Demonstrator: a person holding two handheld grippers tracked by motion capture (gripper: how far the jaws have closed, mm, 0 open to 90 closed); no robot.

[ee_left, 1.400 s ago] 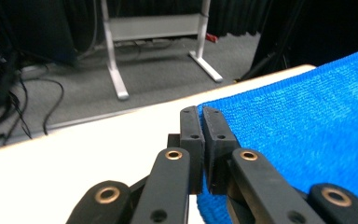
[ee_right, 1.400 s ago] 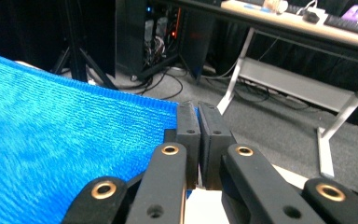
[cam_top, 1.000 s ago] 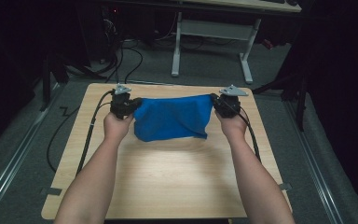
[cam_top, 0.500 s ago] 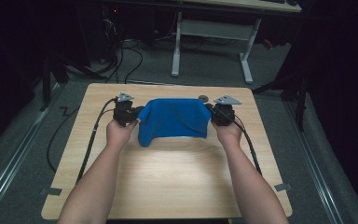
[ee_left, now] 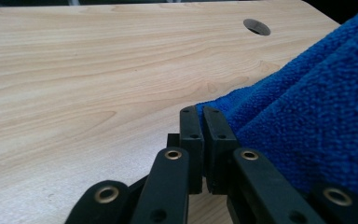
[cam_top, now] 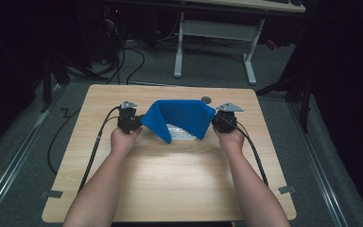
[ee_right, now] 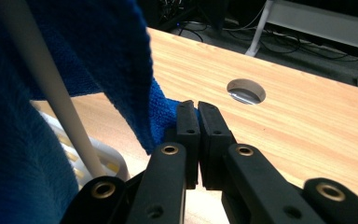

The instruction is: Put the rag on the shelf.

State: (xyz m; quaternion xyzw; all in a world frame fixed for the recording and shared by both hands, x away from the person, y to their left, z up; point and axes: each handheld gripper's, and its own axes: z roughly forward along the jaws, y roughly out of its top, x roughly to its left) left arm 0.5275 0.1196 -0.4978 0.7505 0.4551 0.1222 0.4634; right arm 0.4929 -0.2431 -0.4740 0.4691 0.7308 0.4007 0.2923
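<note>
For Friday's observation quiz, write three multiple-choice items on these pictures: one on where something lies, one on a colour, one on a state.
1. Where is the round hole in the table?
A. near the far edge, past the cloth
B. at the near left corner
C. under the person's right forearm

2. What colour is the cloth?
A. red
B. blue
C. white

3. How do the left tongs stand?
A. wide open above the table
B. lying loose on the table
C. shut on the cloth

Answers:
1 A, the hole sits beyond the cloth on the table.
2 B, the towelling is blue in all views.
3 C, the left tongs pinch a cloth corner, as do the right tongs.
</note>
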